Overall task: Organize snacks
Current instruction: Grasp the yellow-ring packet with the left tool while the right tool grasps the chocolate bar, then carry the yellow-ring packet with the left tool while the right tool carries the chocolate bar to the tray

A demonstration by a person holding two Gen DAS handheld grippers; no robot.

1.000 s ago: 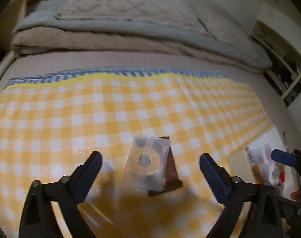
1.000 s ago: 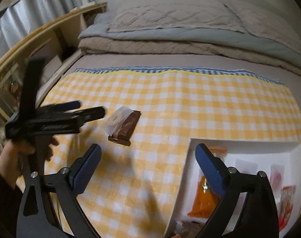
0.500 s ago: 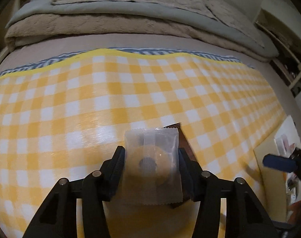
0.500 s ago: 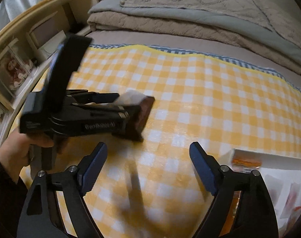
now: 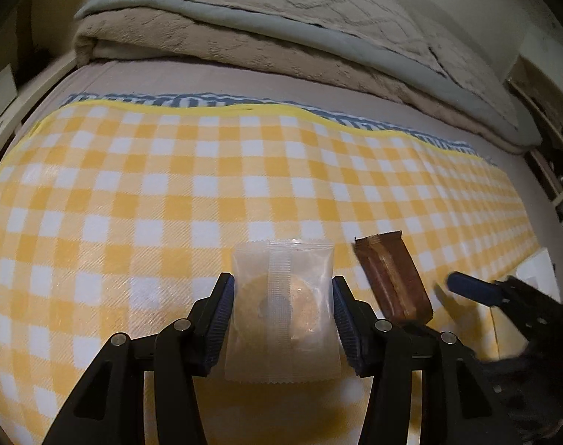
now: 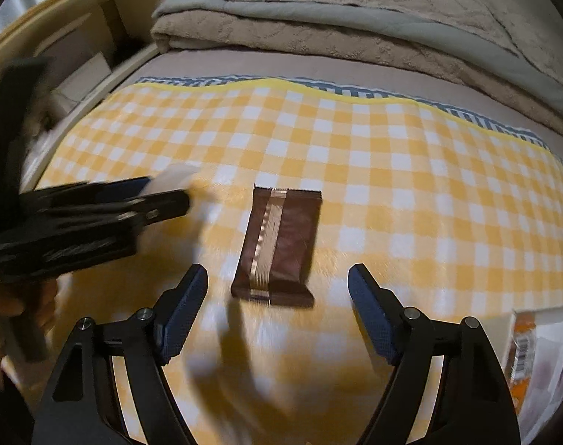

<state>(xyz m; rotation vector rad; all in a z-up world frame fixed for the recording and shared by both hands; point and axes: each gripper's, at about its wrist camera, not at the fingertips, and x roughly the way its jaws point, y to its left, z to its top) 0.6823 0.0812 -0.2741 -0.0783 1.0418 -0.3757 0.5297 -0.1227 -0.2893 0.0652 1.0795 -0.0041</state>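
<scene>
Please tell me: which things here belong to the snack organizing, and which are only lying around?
Part of the job:
- clear donut packet, gripped by left claw
- brown snack bar, before open right claw
- white tray

Just lying about:
- checkered cloth
- folded blankets

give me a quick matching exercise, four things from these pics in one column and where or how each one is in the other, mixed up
1 clear packet with a ring-shaped snack
2 brown foil-wrapped bar
3 yellow checked cloth
4 right gripper

a spread over the bed
b open, over the bar
c gripped by the left gripper
d lying flat on the cloth

Pairs: 1-c, 2-d, 3-a, 4-b
</scene>
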